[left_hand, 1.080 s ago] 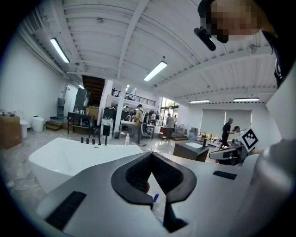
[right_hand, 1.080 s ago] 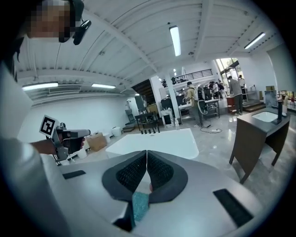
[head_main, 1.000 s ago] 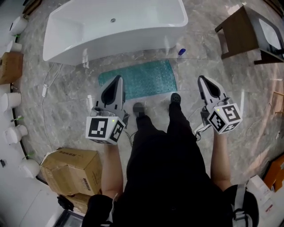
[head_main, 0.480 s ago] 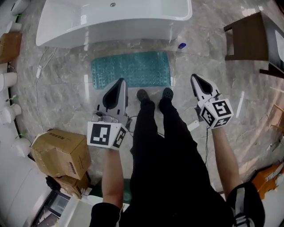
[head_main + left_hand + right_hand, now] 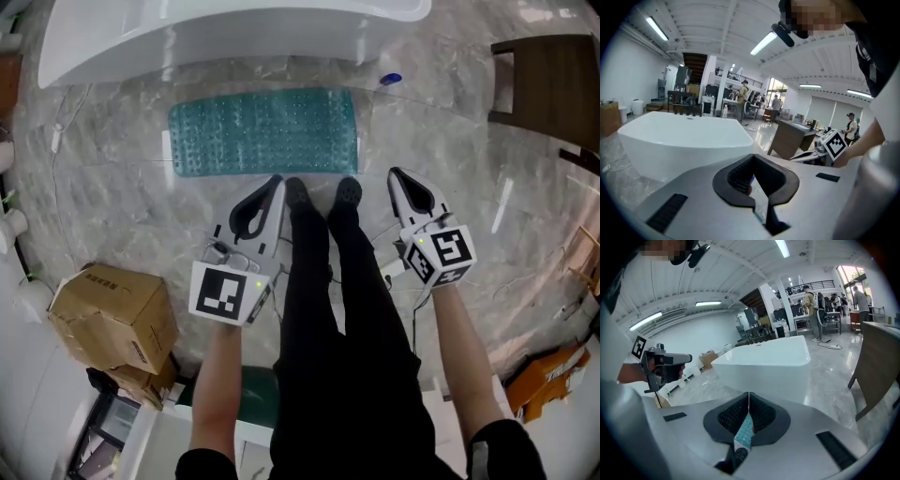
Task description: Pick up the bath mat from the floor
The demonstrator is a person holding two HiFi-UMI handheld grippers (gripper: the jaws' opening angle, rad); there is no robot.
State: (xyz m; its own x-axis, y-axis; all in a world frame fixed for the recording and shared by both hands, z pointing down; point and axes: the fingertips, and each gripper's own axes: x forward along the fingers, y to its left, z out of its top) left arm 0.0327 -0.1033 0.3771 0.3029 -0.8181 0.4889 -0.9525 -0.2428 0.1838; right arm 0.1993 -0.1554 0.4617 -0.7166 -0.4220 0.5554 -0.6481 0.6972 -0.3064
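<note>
The teal bath mat (image 5: 262, 131) lies flat on the marble floor in front of the white bathtub (image 5: 187, 37). The person's two black shoes (image 5: 298, 192) stand at its near edge. My left gripper (image 5: 276, 180) is held in the air left of the legs, its tips over the mat's near edge, jaws shut with nothing in them. My right gripper (image 5: 394, 172) is held right of the legs, just past the mat's right end, also shut and empty. In the right gripper view a strip of the mat (image 5: 745, 430) shows through the hollow behind the shut jaws (image 5: 748, 393).
A cardboard box (image 5: 112, 314) stands on the floor at the left. At the right stands a dark brown table (image 5: 553, 80). A small blue object (image 5: 390, 80) lies by the tub's right end. A thin cable (image 5: 56, 141) runs along the floor at the left.
The person has stepped up to the mat; both feet now stand together at its near edge. Both grippers have come forward with them and stayed shut.
</note>
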